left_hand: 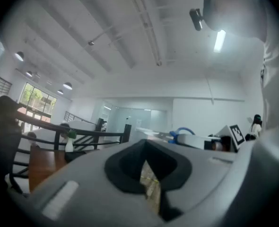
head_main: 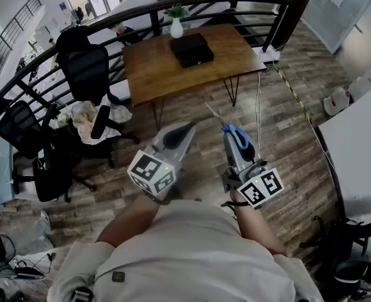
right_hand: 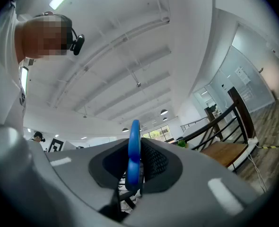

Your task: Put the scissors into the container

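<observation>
The scissors (head_main: pixel 234 133) have blue handles and thin metal blades that point up and away toward the table. My right gripper (head_main: pixel 236 147) is shut on their handle, held in front of the person's chest; in the right gripper view the blue handle loop (right_hand: pixel 134 148) stands upright between the jaws. My left gripper (head_main: pixel 187 129) is beside it on the left, jaws together with nothing in them. A black box-shaped container (head_main: pixel 192 49) lies on the wooden table (head_main: pixel 148 68) farther ahead. In the left gripper view the scissors' blue loop (left_hand: pixel 183 131) shows to the right.
A white vase with a green plant (head_main: pixel 177 25) stands behind the black container. Black office chairs (head_main: pixel 85 68) and a pile of cloth (head_main: pixel 88 119) are at the left. A curved black railing (head_main: pixel 141 11) runs behind the table, and a white desk edge (head_main: pixel 361 143) is at the right.
</observation>
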Motion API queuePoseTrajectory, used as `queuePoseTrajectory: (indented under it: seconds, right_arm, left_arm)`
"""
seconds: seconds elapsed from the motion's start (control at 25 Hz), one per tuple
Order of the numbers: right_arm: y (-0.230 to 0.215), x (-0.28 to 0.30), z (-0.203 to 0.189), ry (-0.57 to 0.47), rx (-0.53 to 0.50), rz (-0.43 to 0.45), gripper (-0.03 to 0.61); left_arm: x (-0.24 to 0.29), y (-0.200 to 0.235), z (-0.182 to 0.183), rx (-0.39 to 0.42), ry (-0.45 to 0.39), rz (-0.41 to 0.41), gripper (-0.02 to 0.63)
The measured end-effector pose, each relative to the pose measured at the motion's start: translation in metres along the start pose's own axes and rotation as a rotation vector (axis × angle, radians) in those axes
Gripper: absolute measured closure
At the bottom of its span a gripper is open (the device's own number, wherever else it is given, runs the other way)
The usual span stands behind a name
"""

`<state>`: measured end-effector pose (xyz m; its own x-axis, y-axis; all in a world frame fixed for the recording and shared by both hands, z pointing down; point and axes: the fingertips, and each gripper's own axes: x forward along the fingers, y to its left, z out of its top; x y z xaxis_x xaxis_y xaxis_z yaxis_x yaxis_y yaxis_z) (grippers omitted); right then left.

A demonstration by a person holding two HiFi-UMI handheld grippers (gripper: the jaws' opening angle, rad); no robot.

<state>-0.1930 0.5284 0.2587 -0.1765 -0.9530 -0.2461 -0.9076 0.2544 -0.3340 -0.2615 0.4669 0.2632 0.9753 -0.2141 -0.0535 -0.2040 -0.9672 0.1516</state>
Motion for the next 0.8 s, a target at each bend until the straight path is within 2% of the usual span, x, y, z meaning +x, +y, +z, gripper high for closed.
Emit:
queuePoseTrajectory:
  seconds: [0.8]
  right_arm:
    - [0.013, -0.012, -0.005, 0.015, 0.014, 0.007, 0.522]
  left_arm:
    - [-0.006, -0.016, -0.01, -0.023, 0.028, -0.024, 0.611]
